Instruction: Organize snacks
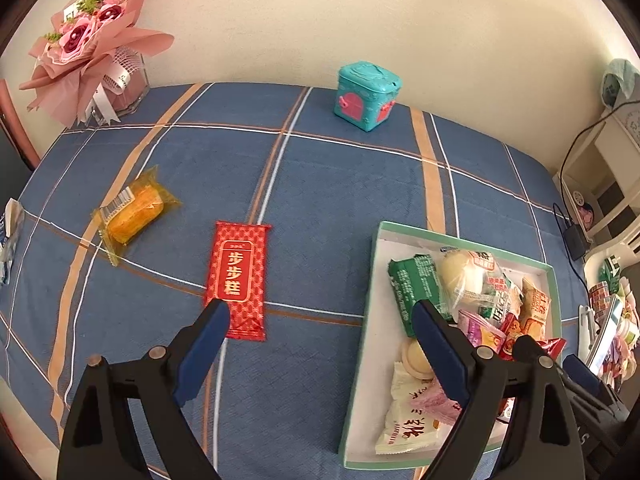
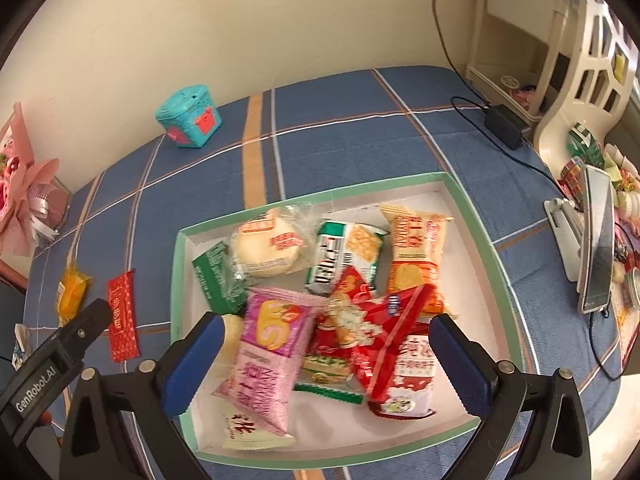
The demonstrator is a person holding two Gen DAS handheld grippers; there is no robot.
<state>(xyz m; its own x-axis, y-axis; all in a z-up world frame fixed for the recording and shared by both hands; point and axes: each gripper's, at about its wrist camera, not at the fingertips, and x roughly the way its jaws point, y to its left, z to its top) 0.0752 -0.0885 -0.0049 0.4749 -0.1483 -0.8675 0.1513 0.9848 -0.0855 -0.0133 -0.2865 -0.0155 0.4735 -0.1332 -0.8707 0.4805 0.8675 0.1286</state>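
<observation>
The red packet (image 1: 238, 280) lies flat on the plaid cloth (image 1: 328, 184), outside the green-rimmed tray (image 1: 362, 344) where most snacks are already gathered, so the left gripper (image 1: 320, 312) hangs spread and empty just short of it, while the right gripper (image 2: 326, 336) hovers wide over the tray, holding nothing.

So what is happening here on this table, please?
A person with two handheld grippers is sorting snacks into a green-rimmed box, which already holds many packets. The left gripper is open and empty, above the blue checked cloth near the red packet. That packet and the yellow-wrapped cake lie outside the box. The right gripper is open above the box, holding nothing.
</observation>
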